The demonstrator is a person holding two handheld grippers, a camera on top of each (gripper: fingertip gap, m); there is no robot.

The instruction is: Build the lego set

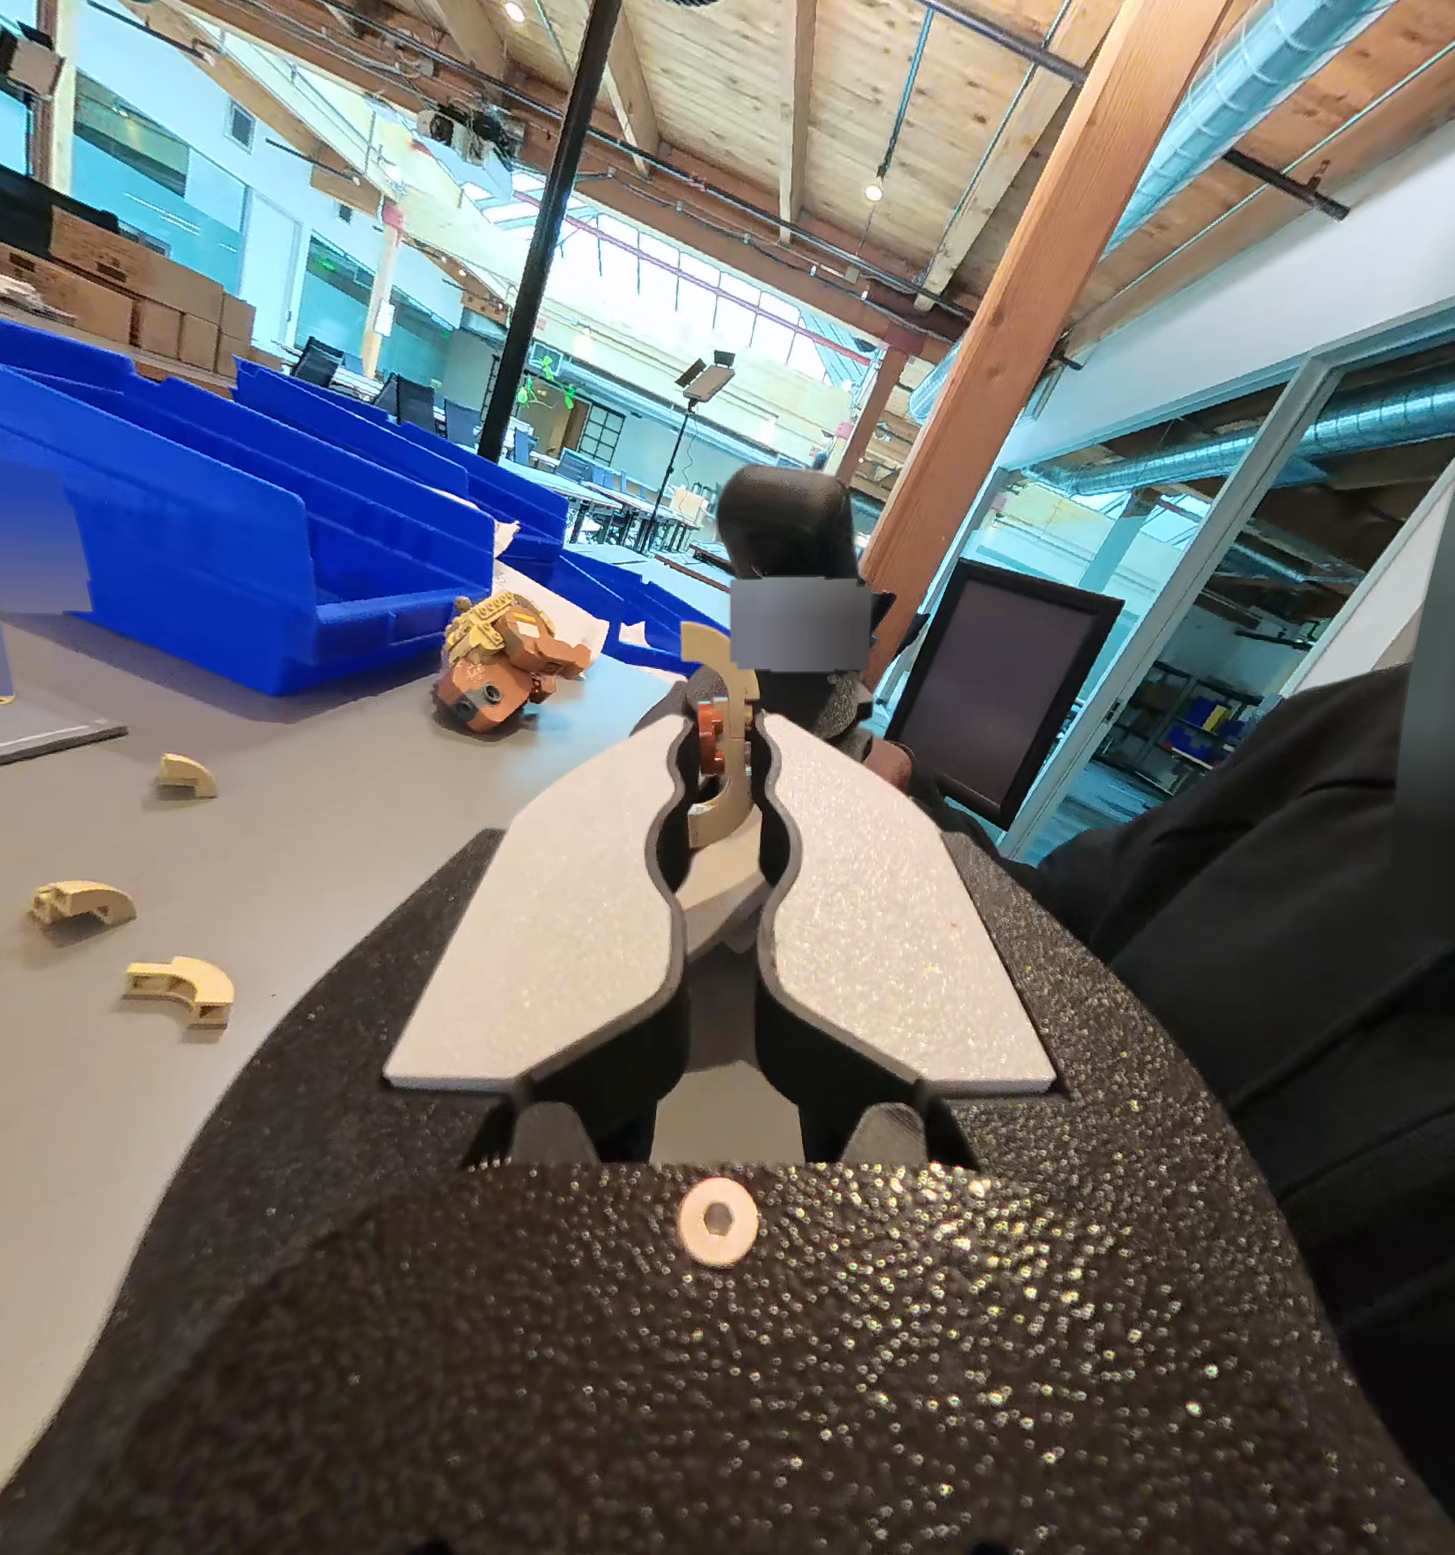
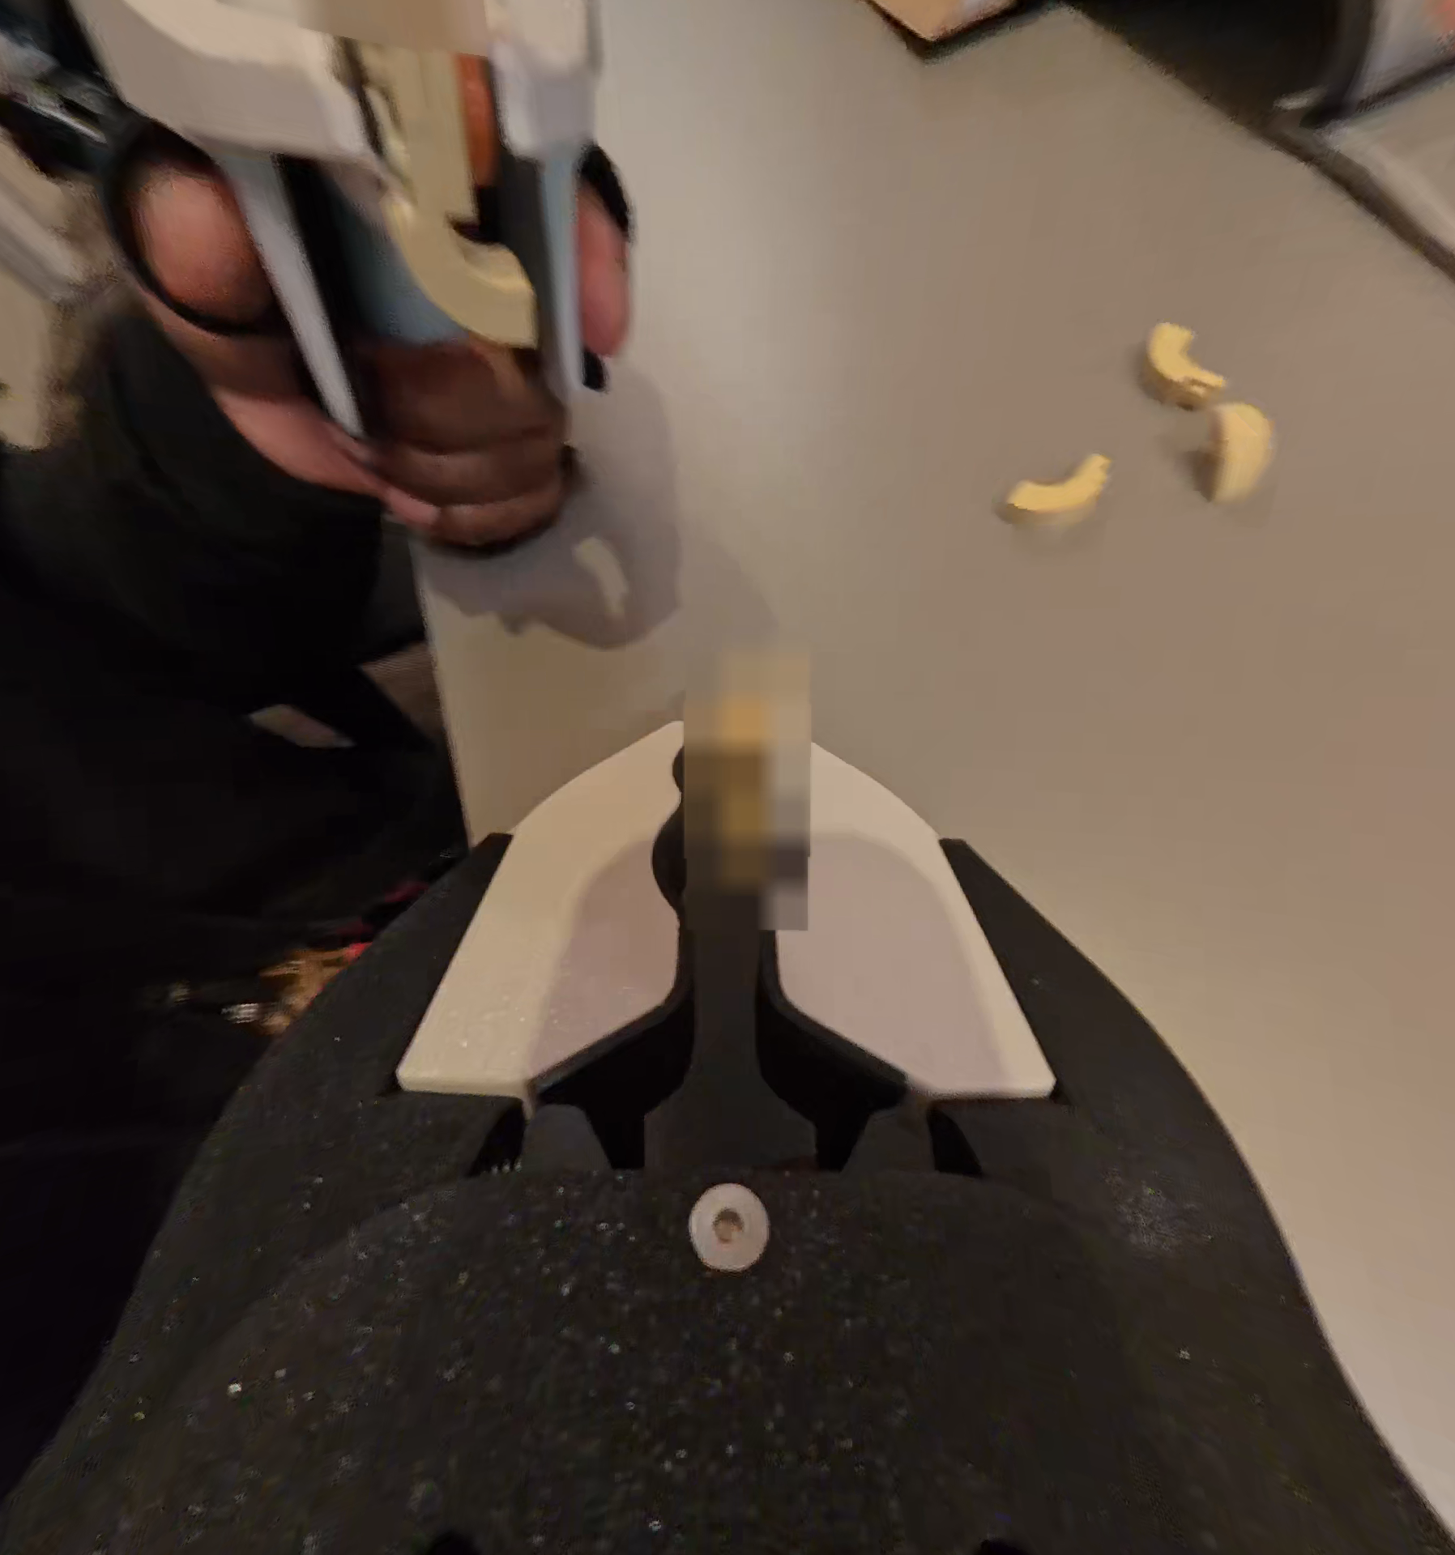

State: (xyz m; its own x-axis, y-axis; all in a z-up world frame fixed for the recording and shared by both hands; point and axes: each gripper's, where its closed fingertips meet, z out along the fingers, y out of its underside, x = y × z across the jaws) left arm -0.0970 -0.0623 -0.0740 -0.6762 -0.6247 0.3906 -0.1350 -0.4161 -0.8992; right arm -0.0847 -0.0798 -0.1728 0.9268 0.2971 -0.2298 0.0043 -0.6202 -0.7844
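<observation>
My left gripper [image 1: 720,732] is shut on a tan curved brick piece [image 1: 701,644] with a small reddish-brown round piece [image 1: 711,740] fixed to its side, and holds it upright above the grey table [image 1: 286,841]. The right wrist view shows this gripper [image 2: 455,168] at the top left, held in a hand [image 2: 455,454], with the tan piece [image 2: 463,261] between its fingers. My right gripper [image 2: 745,757] hovers over the table near its edge. Its fingers are close together on a yellowish-tan piece [image 2: 745,724], which is partly under a blurred patch.
Loose tan curved pieces lie on the table [image 1: 181,993] [image 1: 84,904] [image 2: 1183,370] [image 2: 1052,496]. A brown and tan brick model [image 1: 501,665] lies in front of blue bins [image 1: 244,547]. A dark monitor [image 1: 1002,690] and a dark sleeve [image 1: 1296,926] are on the right. My right fingertips sit around 10 cm from my left ones.
</observation>
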